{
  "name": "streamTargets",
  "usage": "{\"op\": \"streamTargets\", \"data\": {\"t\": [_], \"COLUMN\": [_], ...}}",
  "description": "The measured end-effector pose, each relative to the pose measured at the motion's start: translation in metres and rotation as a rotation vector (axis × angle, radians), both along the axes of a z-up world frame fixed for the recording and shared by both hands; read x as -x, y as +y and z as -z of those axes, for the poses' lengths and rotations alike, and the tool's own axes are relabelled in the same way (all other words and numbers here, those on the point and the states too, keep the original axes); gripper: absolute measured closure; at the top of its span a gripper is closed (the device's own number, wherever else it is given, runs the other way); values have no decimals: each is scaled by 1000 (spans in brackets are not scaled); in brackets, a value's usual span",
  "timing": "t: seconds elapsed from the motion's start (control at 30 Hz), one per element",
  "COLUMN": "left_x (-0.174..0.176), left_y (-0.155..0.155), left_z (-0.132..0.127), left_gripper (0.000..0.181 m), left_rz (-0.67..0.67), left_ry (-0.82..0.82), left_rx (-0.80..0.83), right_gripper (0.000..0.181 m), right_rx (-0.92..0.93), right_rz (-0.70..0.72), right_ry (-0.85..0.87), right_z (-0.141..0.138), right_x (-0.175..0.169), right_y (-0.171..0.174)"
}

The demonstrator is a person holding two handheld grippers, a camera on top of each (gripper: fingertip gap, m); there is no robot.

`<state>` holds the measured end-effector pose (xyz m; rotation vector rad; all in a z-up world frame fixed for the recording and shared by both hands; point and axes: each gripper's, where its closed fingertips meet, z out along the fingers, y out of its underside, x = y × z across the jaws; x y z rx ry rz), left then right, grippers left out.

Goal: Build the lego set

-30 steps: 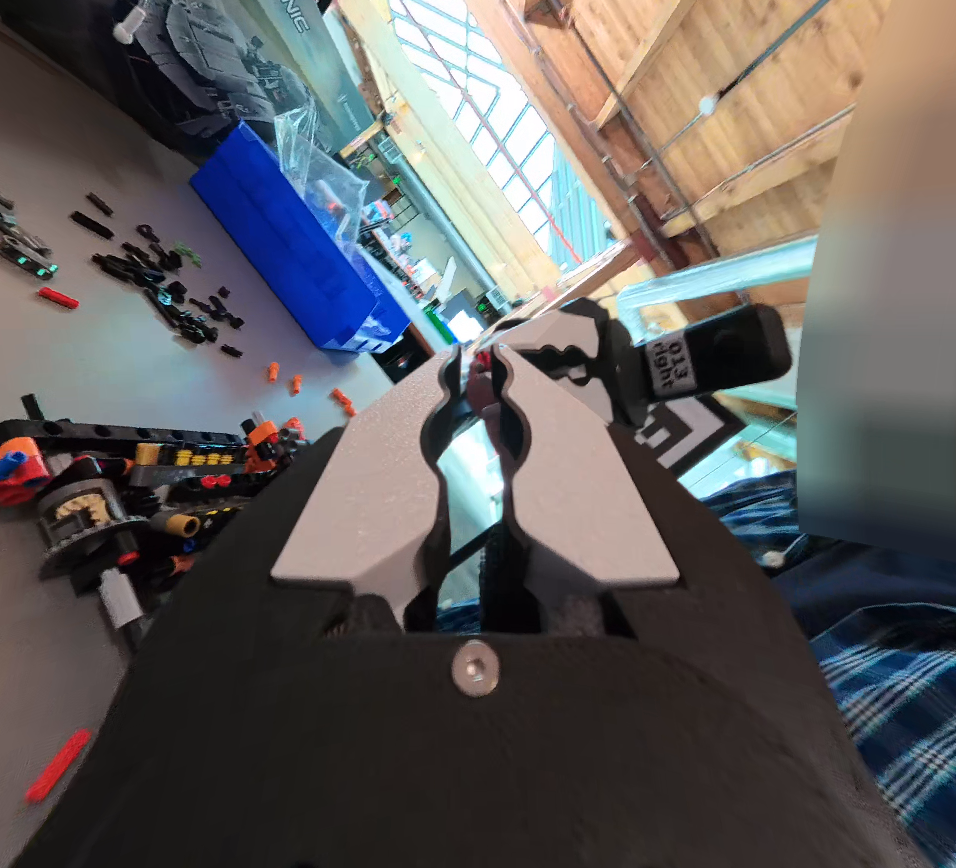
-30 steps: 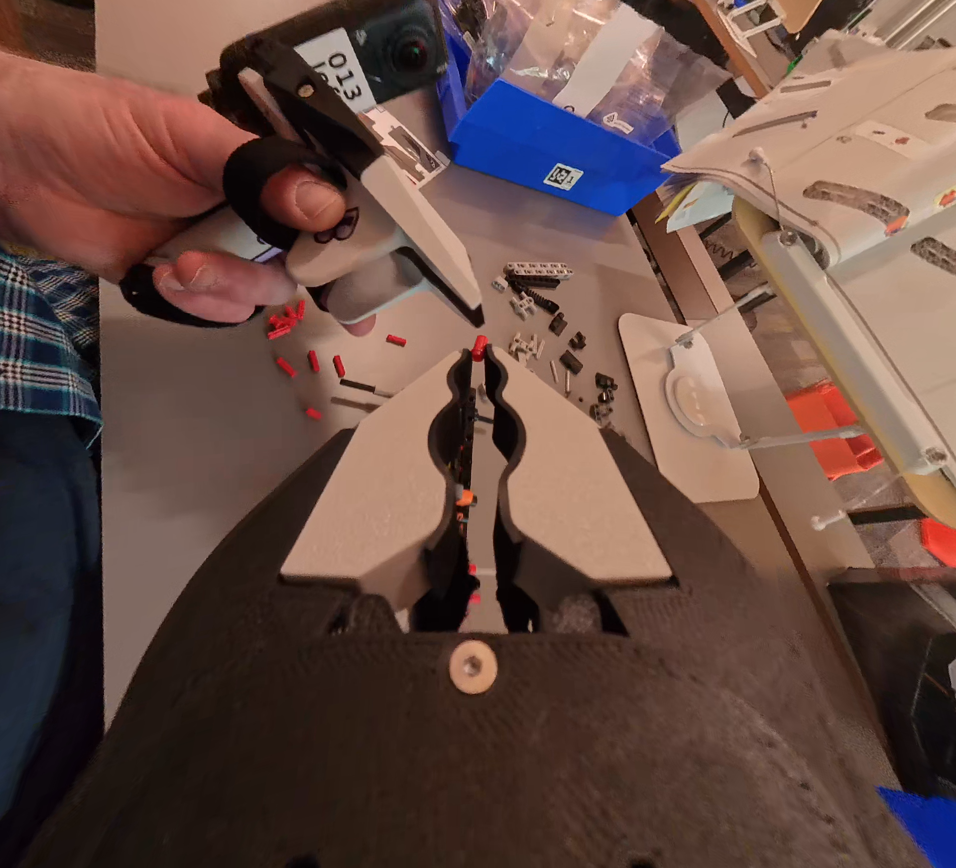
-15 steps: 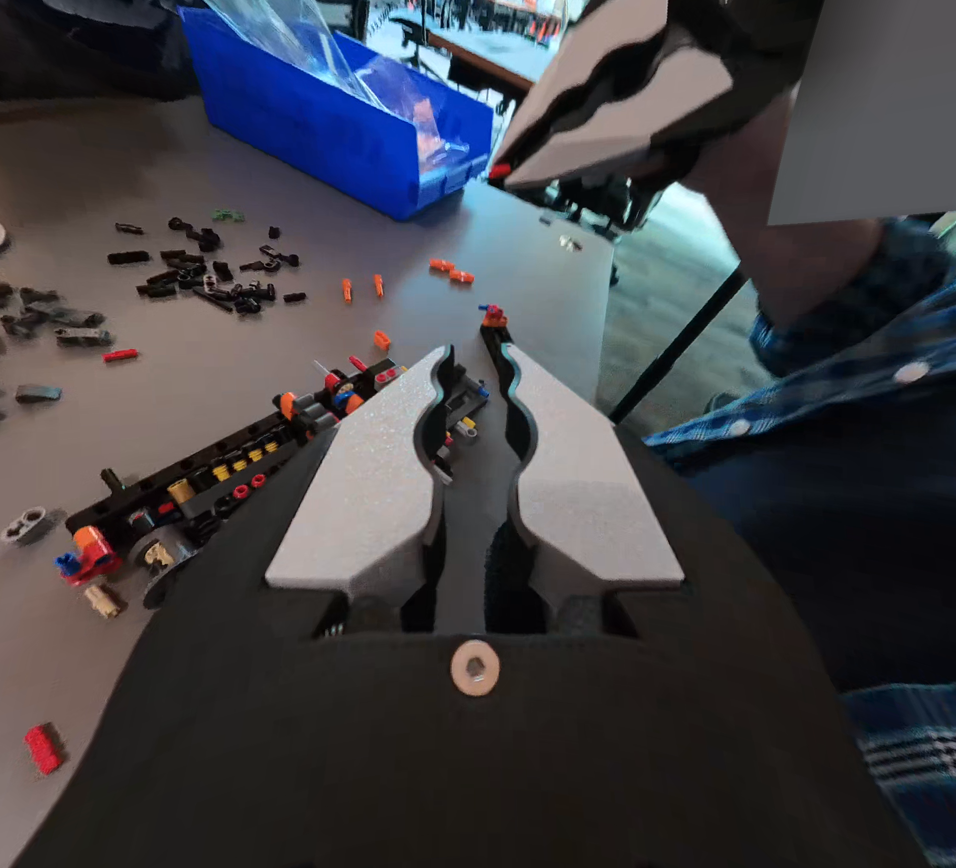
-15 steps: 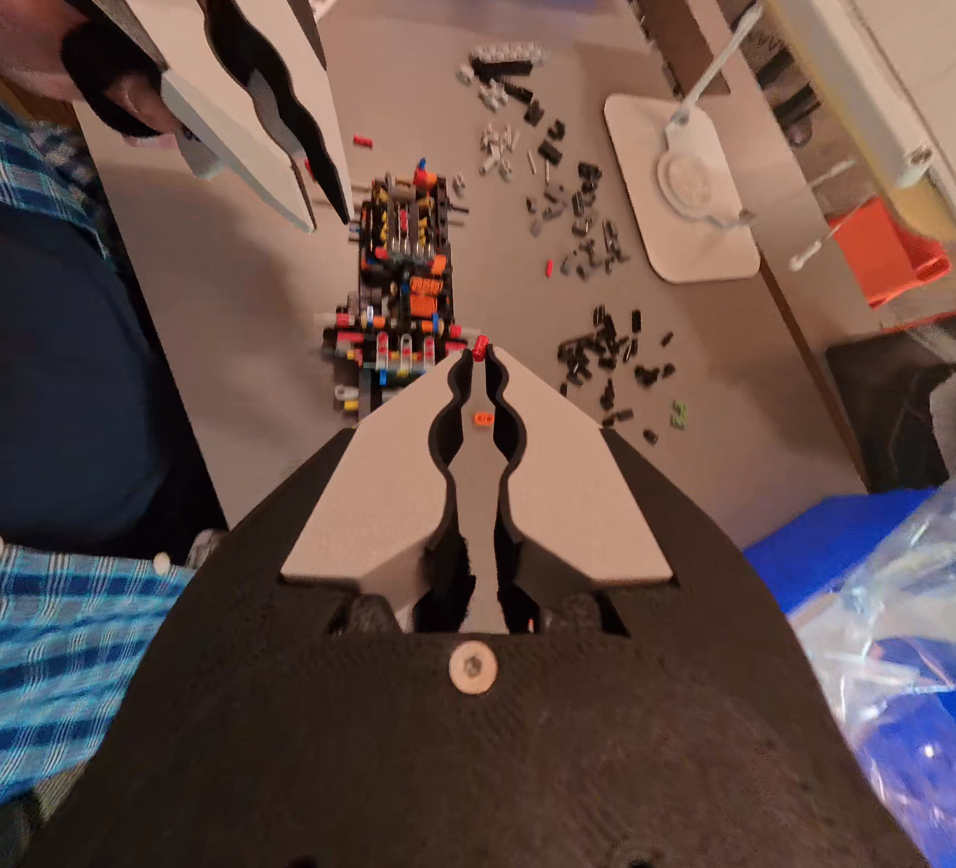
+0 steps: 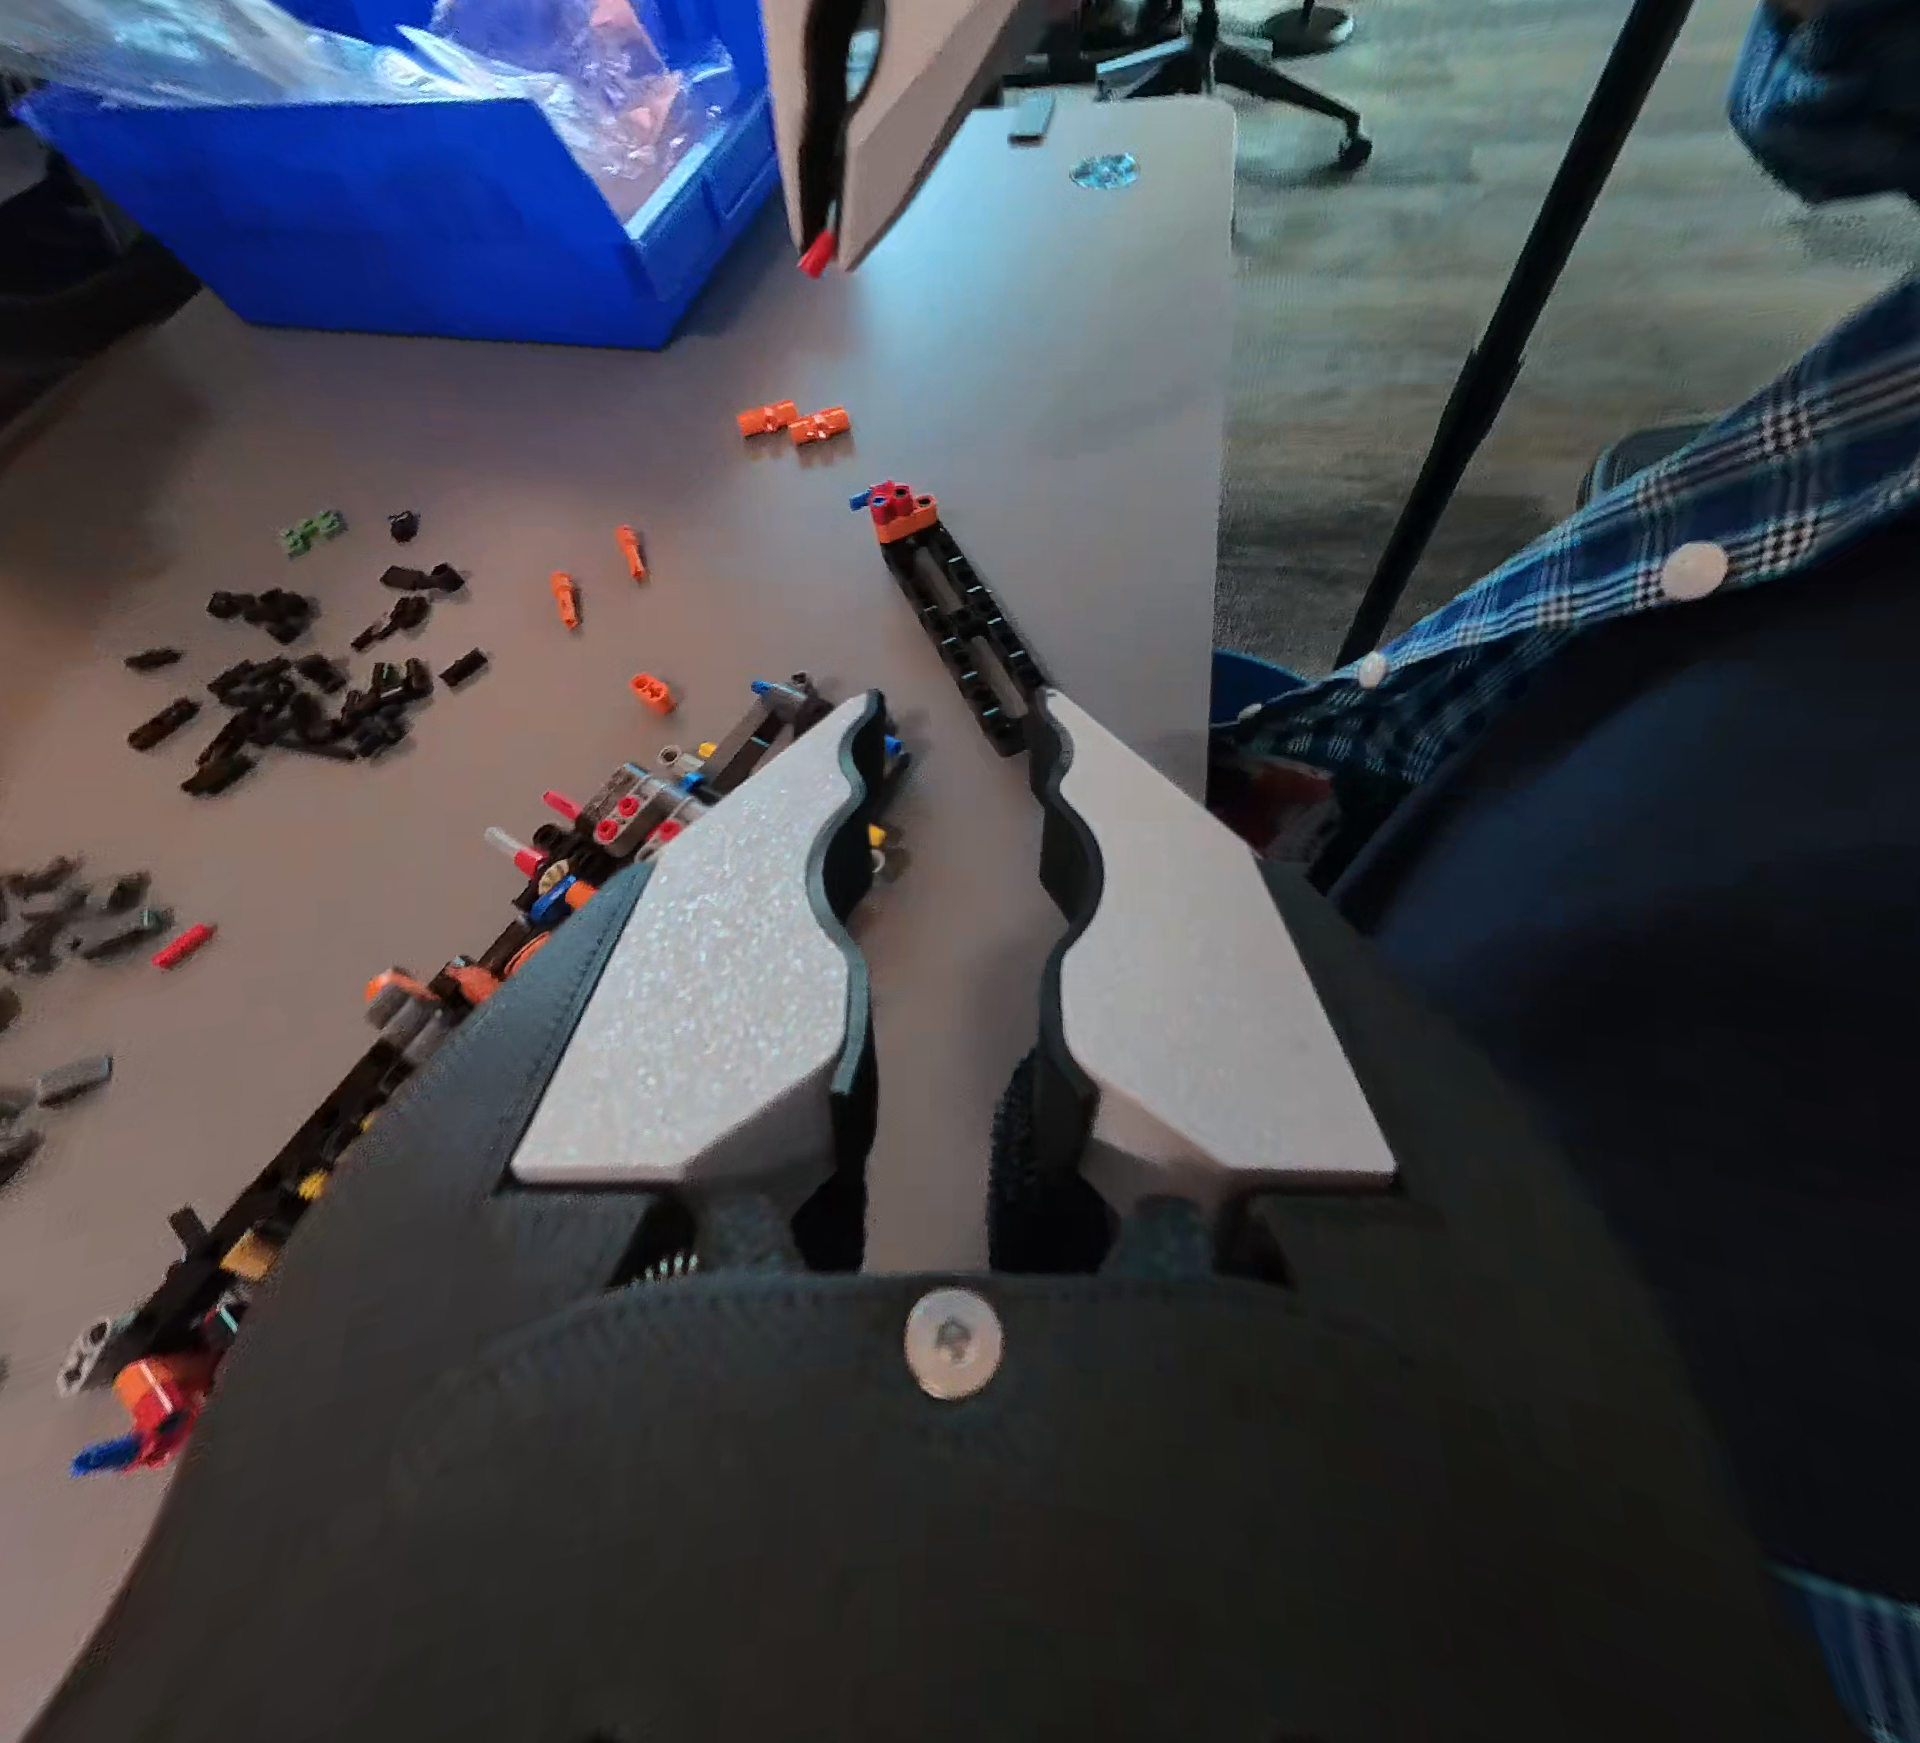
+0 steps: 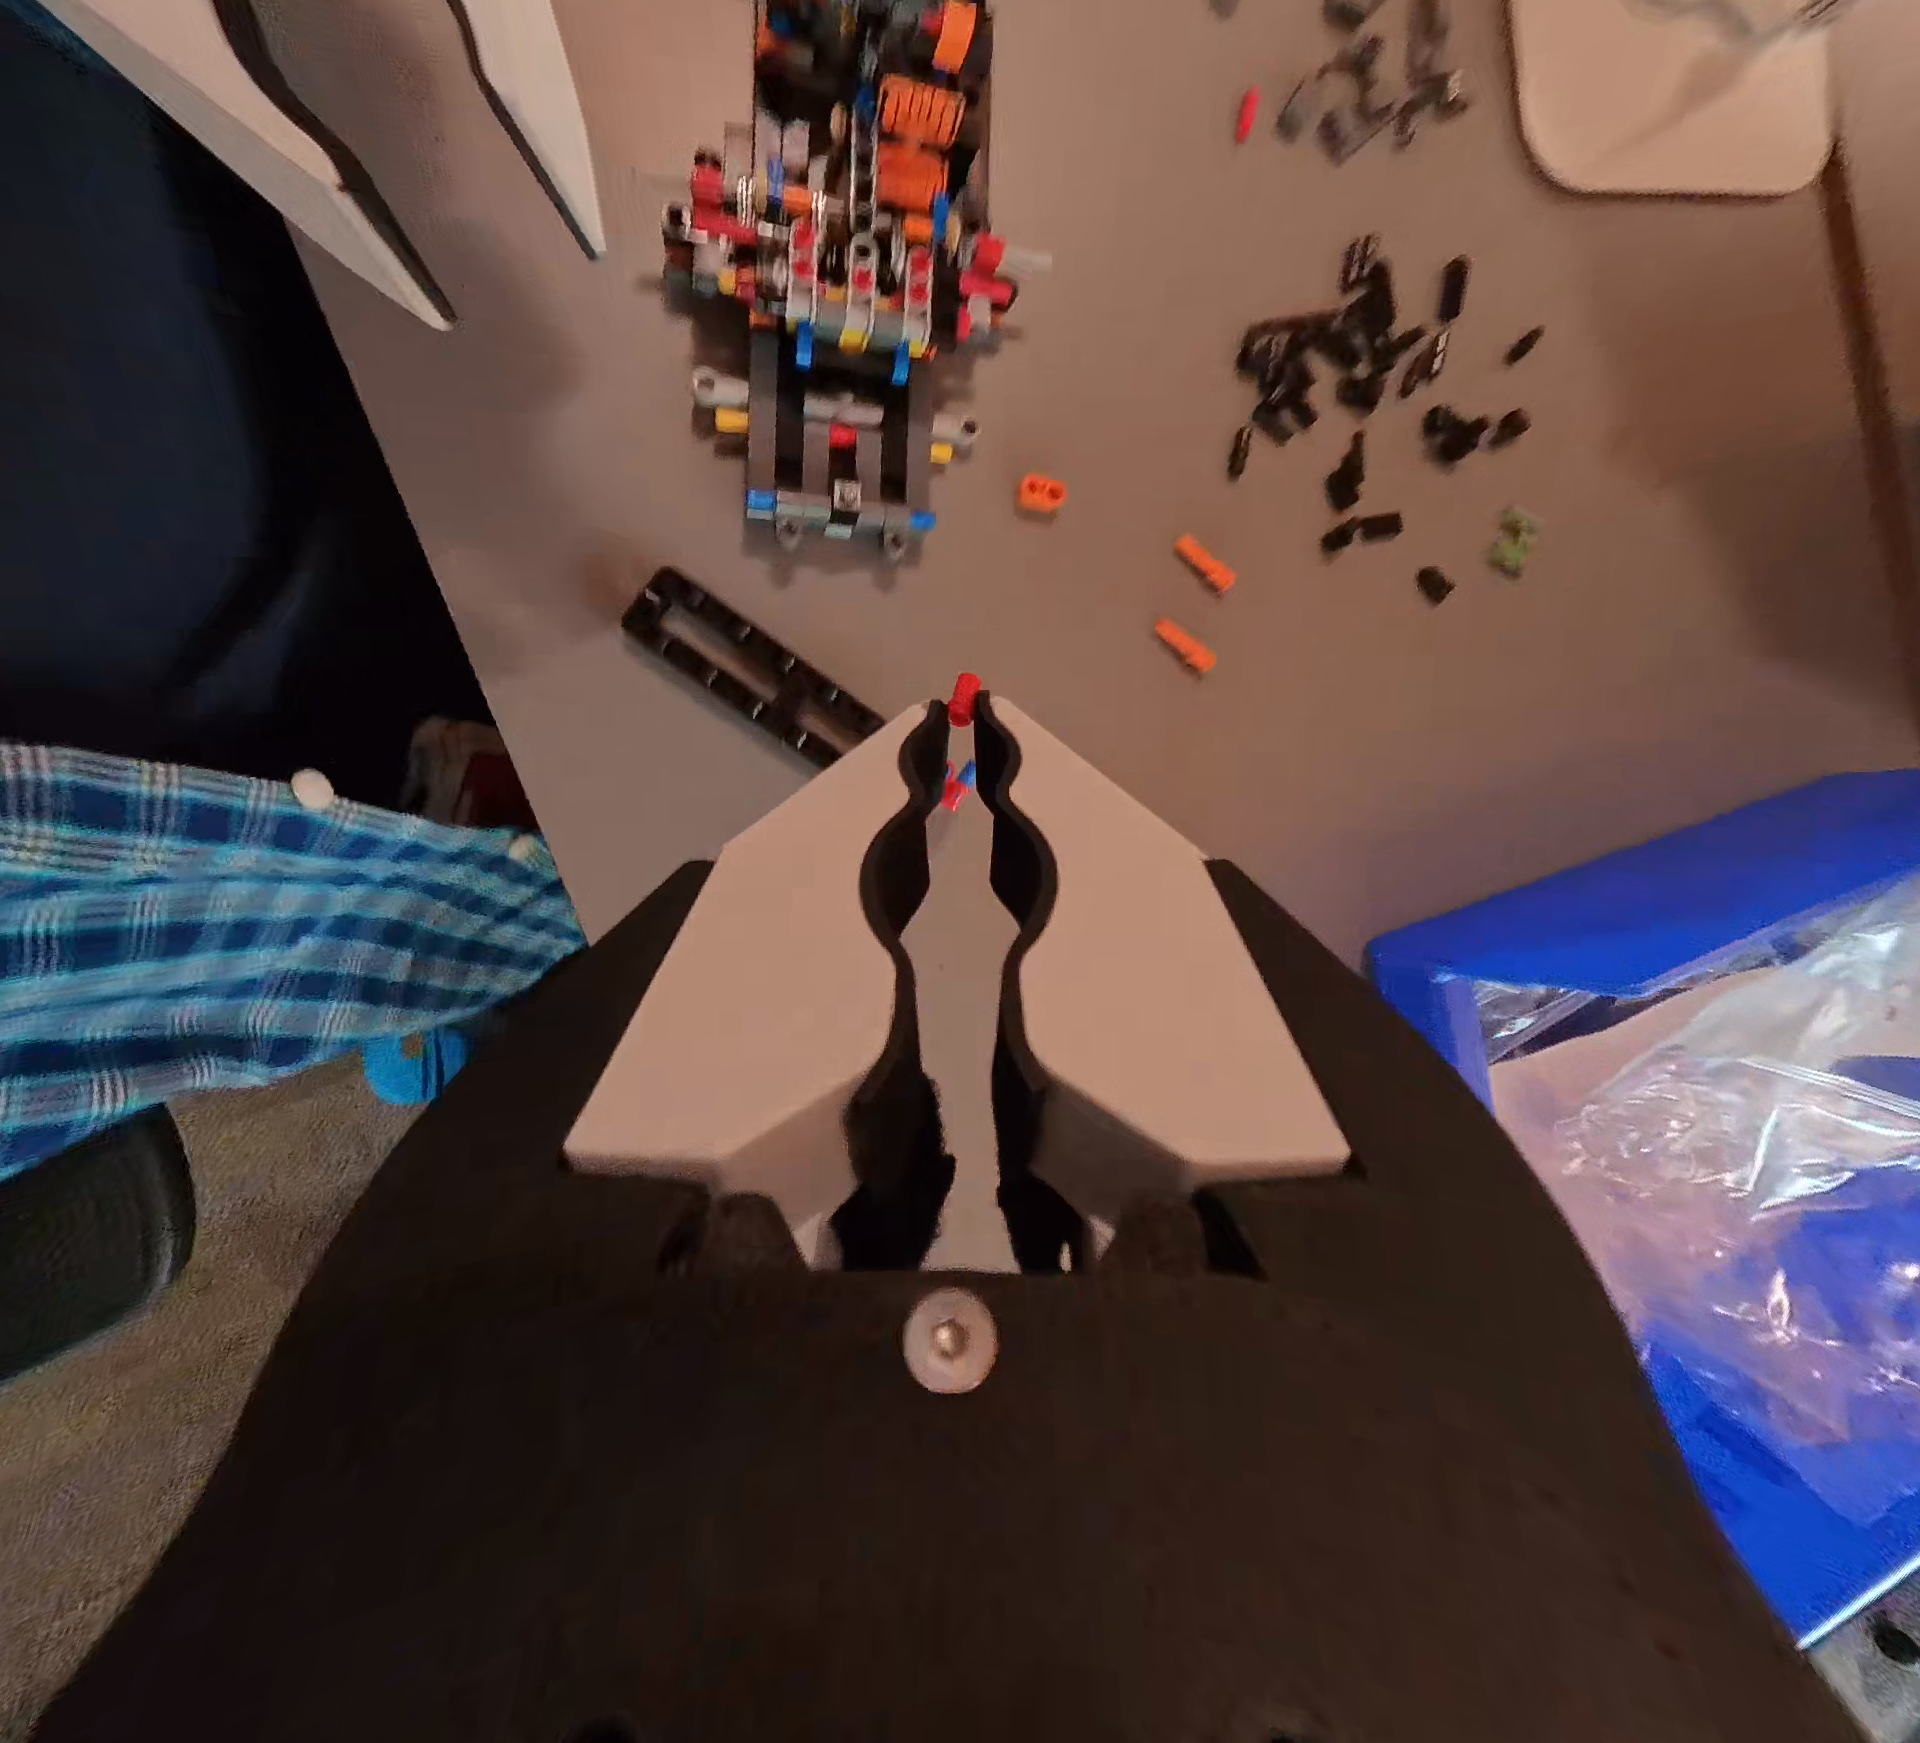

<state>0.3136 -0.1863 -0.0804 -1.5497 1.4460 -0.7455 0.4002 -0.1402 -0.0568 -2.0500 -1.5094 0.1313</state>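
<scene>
You work at a grey table point(image 5: 1091, 322) in an office room, with carpet and wheeled chairs beyond its far edge.

Nearest you, your left gripper point(image 5: 961, 722) hangs low over the table with its jaws spread and nothing between them. Just past its tips lies the black beam frame point(image 5: 961, 623), its long axis running away from you and slightly left, capped at the far end by an orange-and-red block point(image 5: 902, 507). The long chassis assembly point(image 5: 623, 820) lies to the left of that gripper, partly under its left finger.

Farther out and higher, your right gripper point(image 6: 961, 706) is pinched closed on a small red pin point(image 6: 964, 694), which pokes out past the fingertips and points down toward the table. From its own camera, the black frame runs diagonally from the tips up and to the left, with the capped end hidden beneath the fingers.

So the left gripper is the nearer one to the frame and looks best placed to steady it, likely across its narrow width. The pin hovers well above the capped end.

Beyond sit loose orange connectors point(image 5: 795, 423) and a blue bin point(image 5: 416, 207).
</scene>
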Motion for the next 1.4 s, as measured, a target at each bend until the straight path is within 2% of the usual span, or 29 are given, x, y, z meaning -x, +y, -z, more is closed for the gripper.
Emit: {"op": "streamTargets", "data": {"t": [0.03,0.23,0.37,0.6,0.73,1.17,1.4], "left_x": [-4,-30,-44,-54,-55,-56,-58], "left_y": [-5,-26,-28,-20,-20,-23,-23], "left_z": [3,27,42,69,81,87,88], "left_gripper": [154,152,145,136,136,145,147], "left_rz": [14,105,126,123,139,181,208], "left_ry": [16,121,171,284,315,301,293], "left_rx": [-20,-143,-169,-188,-161,-82,-82], "right_gripper": [179,179,179,179,179,179,180], "right_rx": [27,183,277,392,430,555,575], "right_rz": [-16,-158,-225,-299,-312,-337,-327], "right_ry": [-20,-149,-227,-337,-365,-411,-525], "right_z": [6,44,70,97,100,99,101], "right_x": [-3,-3,0,4,9,16,12], "right_y": [-2,-20,-23,-24,-23,-21,-21]}}
